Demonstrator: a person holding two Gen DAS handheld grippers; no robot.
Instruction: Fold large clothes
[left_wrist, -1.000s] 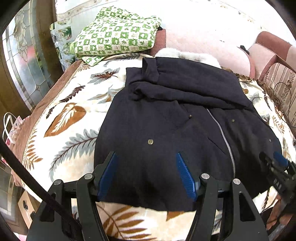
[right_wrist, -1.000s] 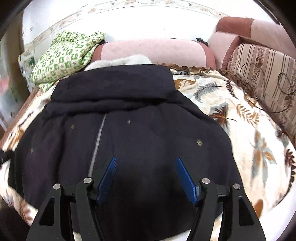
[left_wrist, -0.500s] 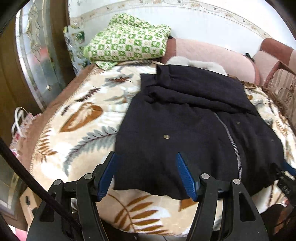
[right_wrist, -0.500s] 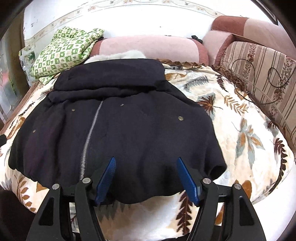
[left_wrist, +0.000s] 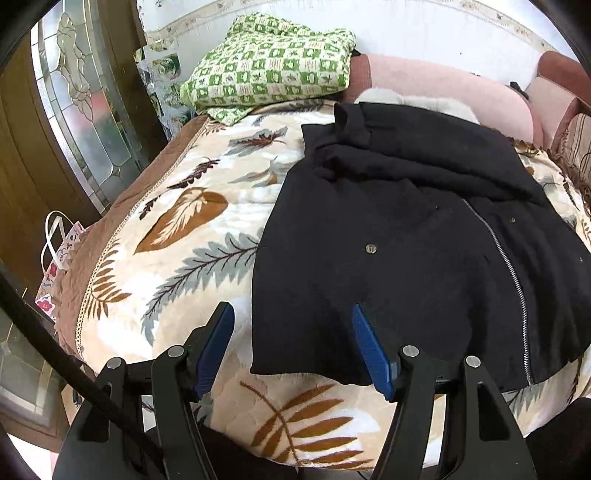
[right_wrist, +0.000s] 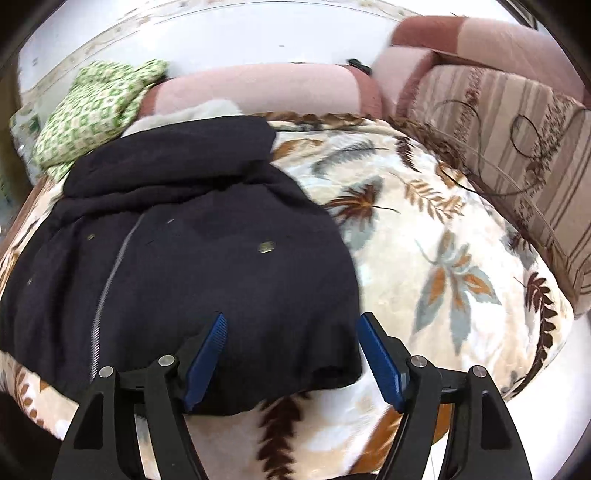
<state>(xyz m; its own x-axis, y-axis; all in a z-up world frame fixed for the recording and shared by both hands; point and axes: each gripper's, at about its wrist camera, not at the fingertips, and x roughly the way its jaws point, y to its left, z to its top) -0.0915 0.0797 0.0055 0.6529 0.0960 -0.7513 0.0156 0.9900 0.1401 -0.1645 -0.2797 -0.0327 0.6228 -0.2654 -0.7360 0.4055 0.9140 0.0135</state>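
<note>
Dark jacket (left_wrist: 424, 240) is laid flat, front up, on the leaf-print blanket (left_wrist: 177, 266), zipper (left_wrist: 509, 273) closed, hood or collar bunched toward the pink bolster (left_wrist: 443, 79). The hem lies along the near edge of the bed.

Left gripper (left_wrist: 291, 347) is held over the hem's left corner, fingers parted moderately wide, nothing gripped; the corner sits between the 2 fingers but is not pressed. Right gripper (right_wrist: 291, 354) is held over the hem's right corner, jaws opening, nothing held.

Step judged: taking both hem corners for a fold toward the collar. For a clean fold, both layers should be pinched at each corner, the 2 grips matched in depth, and the hem lifted evenly so the zipper line is kept straight. A green checked cloth (left_wrist: 273, 66) is kept well apart.
</note>
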